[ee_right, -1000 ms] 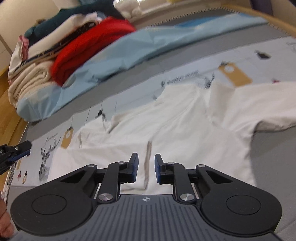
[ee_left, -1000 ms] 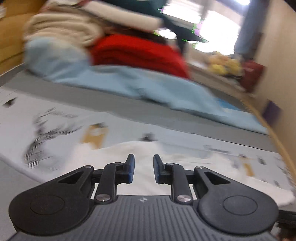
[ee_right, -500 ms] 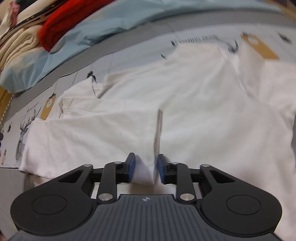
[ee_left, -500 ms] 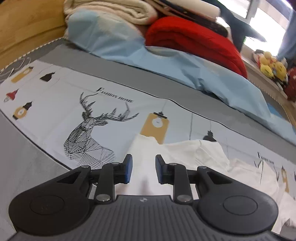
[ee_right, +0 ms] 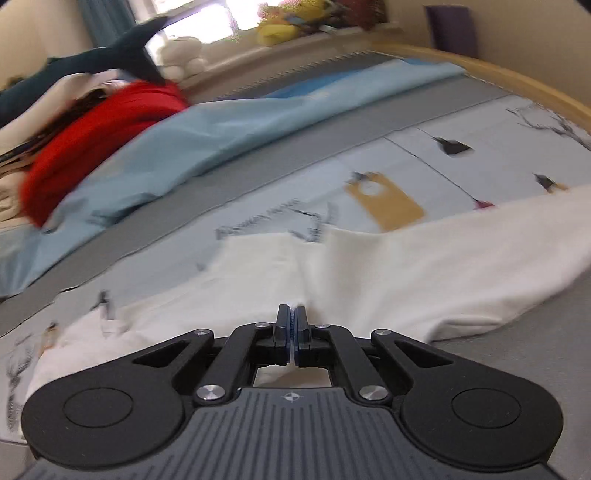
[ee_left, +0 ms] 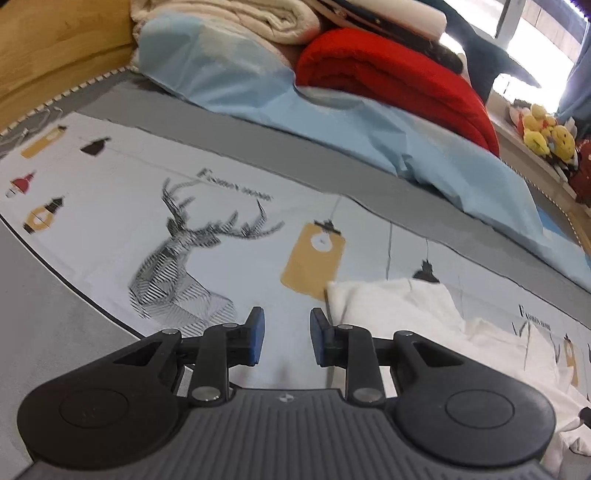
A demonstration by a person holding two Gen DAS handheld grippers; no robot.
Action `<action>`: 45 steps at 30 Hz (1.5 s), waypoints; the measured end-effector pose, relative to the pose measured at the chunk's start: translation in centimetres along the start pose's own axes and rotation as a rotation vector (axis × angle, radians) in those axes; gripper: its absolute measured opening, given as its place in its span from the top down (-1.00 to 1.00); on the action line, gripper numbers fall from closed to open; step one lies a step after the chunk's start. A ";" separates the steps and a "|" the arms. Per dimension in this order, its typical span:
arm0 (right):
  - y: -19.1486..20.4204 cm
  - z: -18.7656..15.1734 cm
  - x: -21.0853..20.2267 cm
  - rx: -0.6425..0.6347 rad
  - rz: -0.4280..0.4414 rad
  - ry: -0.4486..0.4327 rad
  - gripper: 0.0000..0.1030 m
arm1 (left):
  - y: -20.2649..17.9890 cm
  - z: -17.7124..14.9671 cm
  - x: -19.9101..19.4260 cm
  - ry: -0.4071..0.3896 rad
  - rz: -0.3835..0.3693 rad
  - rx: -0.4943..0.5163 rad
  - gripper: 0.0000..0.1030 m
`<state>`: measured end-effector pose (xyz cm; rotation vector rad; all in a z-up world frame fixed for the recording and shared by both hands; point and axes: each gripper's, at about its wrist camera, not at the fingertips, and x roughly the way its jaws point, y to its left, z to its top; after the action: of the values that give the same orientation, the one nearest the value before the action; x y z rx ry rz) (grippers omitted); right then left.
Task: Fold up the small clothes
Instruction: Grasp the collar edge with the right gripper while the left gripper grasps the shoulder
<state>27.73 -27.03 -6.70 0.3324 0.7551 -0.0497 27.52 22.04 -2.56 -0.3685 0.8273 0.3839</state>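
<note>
A small white garment (ee_right: 406, 266) lies spread and creased on a printed bedsheet. My right gripper (ee_right: 292, 310) is shut, and a fold of the garment puckers up into its tips. In the left wrist view one corner of the white garment (ee_left: 406, 306) lies just right of my right-hand finger. My left gripper (ee_left: 286, 325) stands open over the bare sheet, with nothing between its blue pads (ee_left: 256, 332).
The sheet carries a deer print (ee_left: 177, 236) and a yellow tag print (ee_left: 314, 258). Behind it lie a light-blue quilt (ee_left: 369, 125), a red blanket (ee_left: 388, 74) and a cream blanket (ee_left: 229, 14). Plush toys (ee_left: 546, 136) sit by the window. A wooden bed frame (ee_left: 55, 48) borders the left.
My right gripper has shut on a fold of the white garment and swung to face the window. The left gripper has shifted, so the garment's corner is now right of its fingers, not between them.
</note>
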 end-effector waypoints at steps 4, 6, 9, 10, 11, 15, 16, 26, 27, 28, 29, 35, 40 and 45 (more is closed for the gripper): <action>0.6 1.4 -1.6 -0.070 0.002 -0.132 0.99 | -1.1 -0.8 1.3 0.049 -0.041 -0.017 0.43; 0.0 1.9 -1.7 -0.040 -0.018 -0.161 0.99 | -2.1 -1.2 1.8 0.073 -0.060 0.004 0.43; -0.7 1.8 0.6 -0.051 -0.038 -0.051 0.98 | -3.4 -2.1 2.8 0.120 -0.088 0.046 0.36; -1.0 1.7 1.2 -0.044 -0.040 -0.006 0.97 | -3.7 -2.4 3.1 0.136 -0.089 0.059 0.24; -1.4 1.5 1.7 -0.029 -0.056 0.016 0.96 | -4.1 -2.8 3.5 0.160 -0.086 0.074 0.12; -2.1 1.9 1.6 0.005 -0.065 0.002 0.89 | -4.4 -4.2 5.0 0.256 -0.077 0.111 0.08; -2.1 2.0 1.7 0.009 -0.058 0.003 0.89 | -4.4 -4.6 5.3 0.280 -0.067 0.139 0.18; -1.9 1.3 2.1 0.035 -0.037 0.055 0.89 | -0.9 -4.5 5.4 0.271 0.123 0.128 0.96; -1.8 1.1 2.4 0.030 -0.037 0.074 0.86 | -0.4 -4.3 5.5 0.283 0.103 0.099 0.96; -1.8 0.9 2.7 0.026 -0.031 0.090 0.84 | 0.1 -3.9 5.2 0.264 0.074 0.053 0.95; -1.7 0.8 2.9 0.023 -0.030 0.101 0.80 | 0.5 -3.3 4.7 0.220 0.032 0.008 0.84; -1.4 -0.2 4.3 0.004 -0.033 0.167 0.75 | 0.8 -2.3 5.6 0.159 -0.172 -0.117 0.30; -1.4 -0.3 4.7 -0.003 -0.045 0.184 0.75 | 1.4 -1.1 8.3 0.151 -0.228 -0.211 0.12; -0.7 -0.2 4.8 -0.023 -0.031 0.195 0.75 | 1.0 -1.1 11.7 0.214 -0.295 -0.274 0.10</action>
<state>31.02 -27.25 -10.25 0.3067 0.9535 -0.0385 33.58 24.55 -12.34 -0.7874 0.9144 0.1824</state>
